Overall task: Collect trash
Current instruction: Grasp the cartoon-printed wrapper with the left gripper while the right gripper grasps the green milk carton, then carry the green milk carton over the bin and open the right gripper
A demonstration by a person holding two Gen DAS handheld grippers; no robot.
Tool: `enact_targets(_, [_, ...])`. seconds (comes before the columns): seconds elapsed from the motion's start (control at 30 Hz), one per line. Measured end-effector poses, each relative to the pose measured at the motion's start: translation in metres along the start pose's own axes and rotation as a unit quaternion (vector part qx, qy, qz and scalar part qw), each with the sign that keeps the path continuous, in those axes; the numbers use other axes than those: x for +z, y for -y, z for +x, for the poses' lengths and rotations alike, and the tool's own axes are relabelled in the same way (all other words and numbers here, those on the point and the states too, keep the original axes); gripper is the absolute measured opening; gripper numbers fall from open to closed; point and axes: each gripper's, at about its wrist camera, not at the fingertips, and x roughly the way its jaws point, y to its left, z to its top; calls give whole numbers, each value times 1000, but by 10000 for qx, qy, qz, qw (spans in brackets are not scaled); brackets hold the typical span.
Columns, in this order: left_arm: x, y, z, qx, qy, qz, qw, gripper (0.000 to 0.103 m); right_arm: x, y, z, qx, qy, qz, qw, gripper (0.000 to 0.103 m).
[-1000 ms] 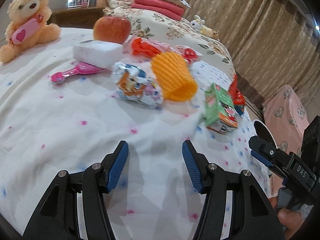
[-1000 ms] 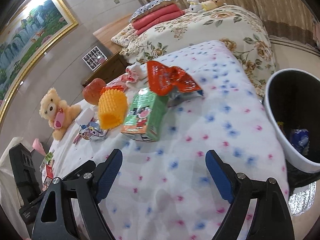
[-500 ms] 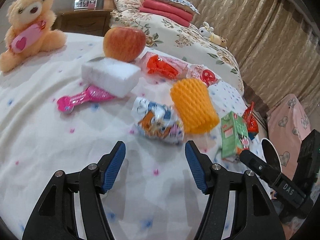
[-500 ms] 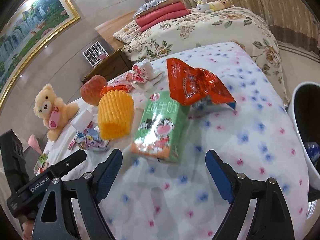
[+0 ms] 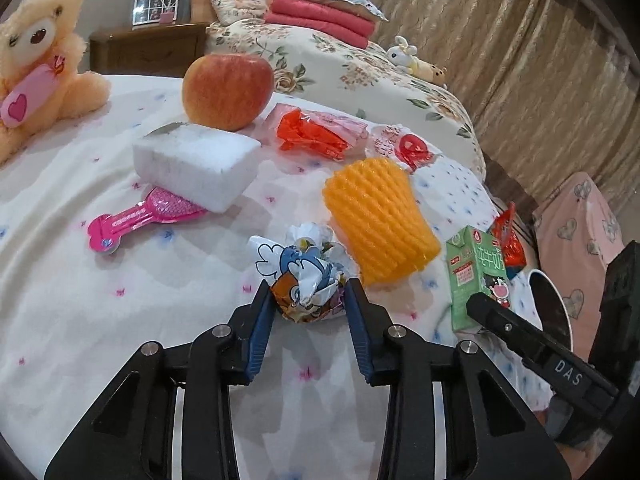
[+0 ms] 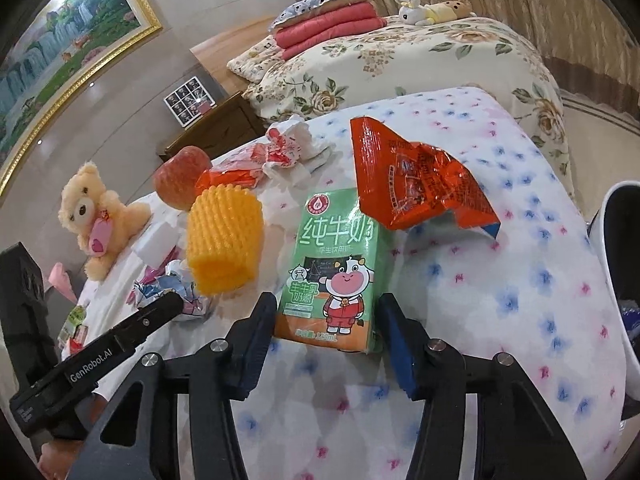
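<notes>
Your left gripper [image 5: 309,300] is closing, with the crumpled cartoon wrapper [image 5: 304,276] between its blue pads; both pads already meet the wrapper's sides, though it lies on the spotted cloth [image 5: 100,280]. Your right gripper [image 6: 326,316] is closing too, its jaws on either side of the green milk carton [image 6: 334,268], which lies flat on the cloth; the left pad touches the carton's edge, while at the right pad you cannot tell whether there is contact (a thin gap may remain).

Just beyond the wrapper, to the right, sits the yellow foam fruit net [image 5: 378,216], and the carton lies further right again. Far of the carton lies the crumpled red foil bag [image 6: 416,184], touching the carton's far corner. Further back are a red plastic packet [image 5: 316,136] and a white-and-red wrapper [image 5: 404,144], side by side. The apple [image 5: 228,90], white foam block [image 5: 196,164], pink hairbrush [image 5: 140,216] and teddy bear [image 5: 40,60] lie on the left half. The bin [image 6: 616,264] stands off the cloth's right edge.
</notes>
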Motion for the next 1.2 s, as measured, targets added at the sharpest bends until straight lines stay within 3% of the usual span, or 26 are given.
enact_targets(0.47, [-32,16,-34,-328,-27,-64,9994,33,-21,11,-44,228,143,75,9996,53])
enact_targets(1.2, [-60,118,-39,-1019,-243,792,9913,33,-46,83,-107,-127,513,651,9965,53])
